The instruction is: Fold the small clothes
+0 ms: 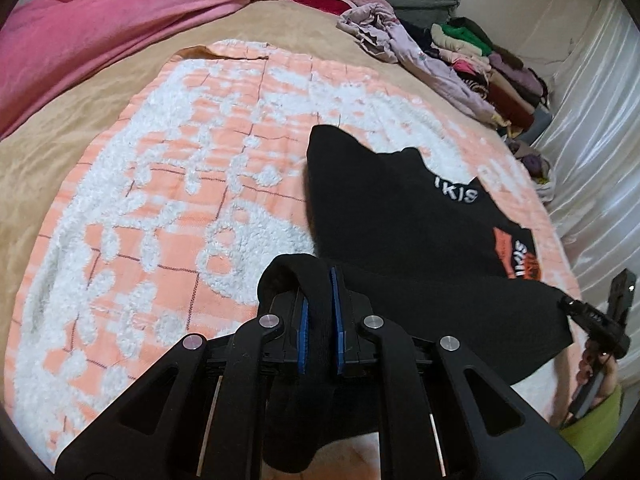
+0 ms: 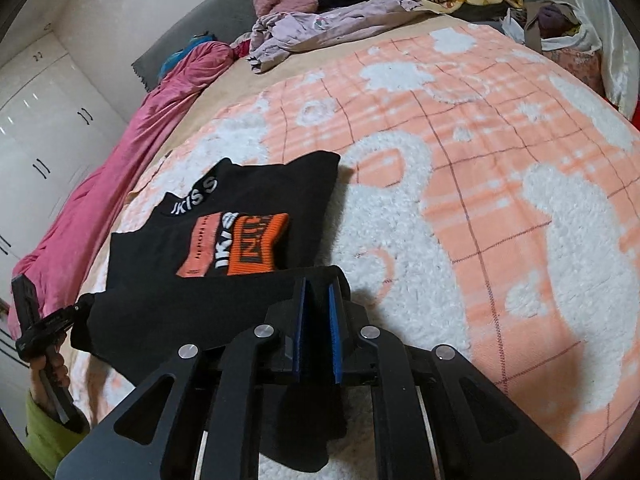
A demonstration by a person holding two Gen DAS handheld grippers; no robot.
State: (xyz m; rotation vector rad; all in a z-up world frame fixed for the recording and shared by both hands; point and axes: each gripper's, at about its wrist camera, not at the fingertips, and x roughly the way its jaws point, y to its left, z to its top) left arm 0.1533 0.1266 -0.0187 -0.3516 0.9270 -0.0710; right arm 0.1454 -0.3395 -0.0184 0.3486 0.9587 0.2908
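Note:
A small black top (image 1: 404, 232) with white collar lettering and an orange print (image 2: 236, 244) is held stretched between both grippers above an orange-and-white blanket (image 1: 160, 184). My left gripper (image 1: 320, 280) is shut on one bottom corner of the top, black cloth pinched between its blue pads (image 1: 303, 328). My right gripper (image 2: 316, 292) is shut on the other bottom corner, cloth between its pads (image 2: 333, 340). The top's upper part rests on the blanket. Each gripper shows at the far edge of the other's view: the right gripper (image 1: 596, 320), the left gripper (image 2: 48, 328).
The blanket (image 2: 500, 184) lies on a tan bedsheet (image 1: 52, 128). A pink cover (image 1: 100, 28) runs along the far side. A pile of mixed clothes (image 1: 472, 60) sits by the grey headboard (image 2: 240, 12). White curtains (image 1: 592, 120) and white wardrobe doors (image 2: 48, 120) border the bed.

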